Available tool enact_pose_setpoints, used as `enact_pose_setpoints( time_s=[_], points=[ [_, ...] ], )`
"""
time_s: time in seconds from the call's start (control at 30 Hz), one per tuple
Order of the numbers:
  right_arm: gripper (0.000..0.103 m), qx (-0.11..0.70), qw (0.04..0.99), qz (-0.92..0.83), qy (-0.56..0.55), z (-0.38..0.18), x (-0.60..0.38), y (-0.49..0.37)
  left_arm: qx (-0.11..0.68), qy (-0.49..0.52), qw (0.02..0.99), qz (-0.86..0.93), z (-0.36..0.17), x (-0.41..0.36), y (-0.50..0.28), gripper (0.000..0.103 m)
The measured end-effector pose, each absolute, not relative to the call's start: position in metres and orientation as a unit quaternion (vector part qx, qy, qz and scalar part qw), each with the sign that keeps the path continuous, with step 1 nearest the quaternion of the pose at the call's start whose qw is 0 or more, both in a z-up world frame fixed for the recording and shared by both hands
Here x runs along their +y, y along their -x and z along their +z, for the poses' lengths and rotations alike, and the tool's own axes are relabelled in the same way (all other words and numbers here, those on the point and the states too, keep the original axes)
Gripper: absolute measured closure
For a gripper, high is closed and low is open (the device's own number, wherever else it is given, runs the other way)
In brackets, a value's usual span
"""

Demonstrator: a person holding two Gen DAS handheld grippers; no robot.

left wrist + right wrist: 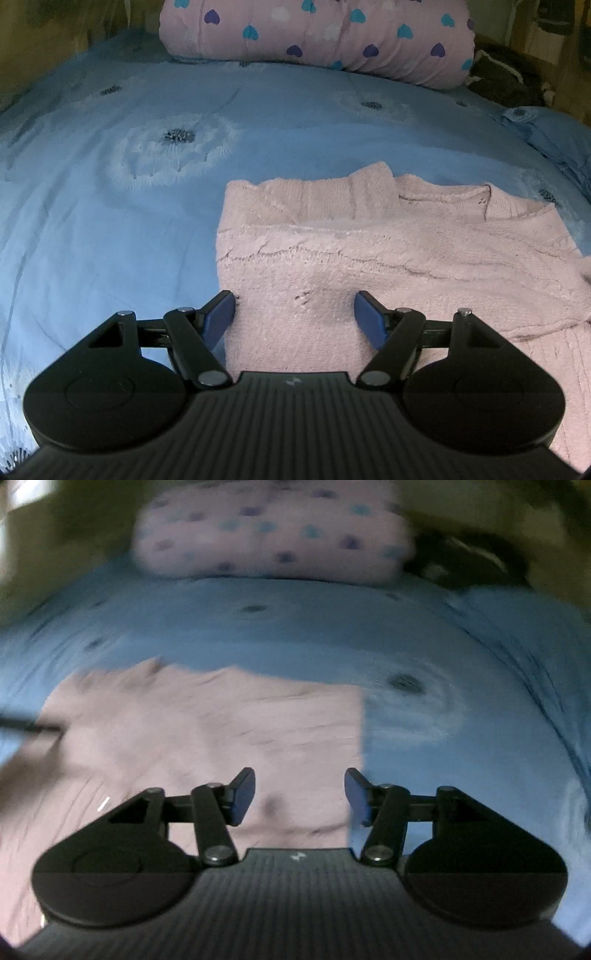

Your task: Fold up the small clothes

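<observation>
A pale pink knitted sweater point(369, 251) lies partly folded on the blue bedspread point(110, 206), its collar toward the far side. My left gripper point(294, 314) is open and empty, its blue fingertips over the sweater's near left corner. In the blurred right wrist view the sweater point(207, 731) fills the left and middle. My right gripper point(300, 794) is open and empty over the sweater's right edge. A dark thin bar, likely part of the left gripper, shows at that view's left edge.
A rolled pink quilt with blue and purple hearts point(317, 40) lies across the bed's far side, also seen from the right wrist point(273, 535). A dark bundle point(506, 81) sits to its right. A blue pillow point(554, 136) lies at the right edge.
</observation>
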State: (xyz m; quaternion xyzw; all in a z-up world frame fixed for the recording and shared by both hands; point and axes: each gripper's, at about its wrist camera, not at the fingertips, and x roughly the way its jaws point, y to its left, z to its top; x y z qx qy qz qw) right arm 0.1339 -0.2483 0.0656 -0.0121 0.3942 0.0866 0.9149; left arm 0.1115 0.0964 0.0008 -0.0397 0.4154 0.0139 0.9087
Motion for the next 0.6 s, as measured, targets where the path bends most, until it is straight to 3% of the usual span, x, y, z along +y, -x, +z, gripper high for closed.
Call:
enact_pose_setpoints(
  time_s=[0.1, 0.13, 0.17, 0.2, 0.4, 0.5, 0.6],
  points=[
    [0.047, 0.420, 0.906, 0.051, -0.013, 0.045, -0.253, -0.163, 0.397, 0.038, 0.917, 0.009, 0.006, 0.094, -0.110, 0.027],
    [0.053, 0.427, 0.902, 0.054, -0.019, 0.041, -0.259, -0.160, 0.390, 0.037, 0.920, 0.007, 0.008, 0.093, -0.109, 0.027],
    [0.067, 0.434, 0.898, 0.066, -0.026, 0.037, -0.256, -0.162, 0.382, 0.035, 0.923, 0.004, 0.009, 0.091, -0.108, 0.027],
    [0.088, 0.435, 0.897, 0.075, -0.026, 0.036, -0.253, -0.161, 0.374, 0.033, 0.927, 0.001, 0.011, 0.090, -0.107, 0.027],
    [0.088, 0.323, 0.939, 0.062, 0.103, 0.062, -0.229, -0.145, 0.358, 0.009, 0.934, 0.005, 0.007, 0.080, -0.110, 0.027],
    [0.088, 0.348, 0.929, 0.055, 0.115, 0.045, -0.233, -0.167, 0.381, -0.003, 0.924, 0.026, -0.008, 0.080, -0.118, 0.022],
    [0.080, 0.402, 0.910, 0.041, 0.095, 0.016, -0.241, -0.182, 0.387, -0.010, 0.921, 0.035, -0.014, 0.080, -0.121, 0.018]
  ],
)
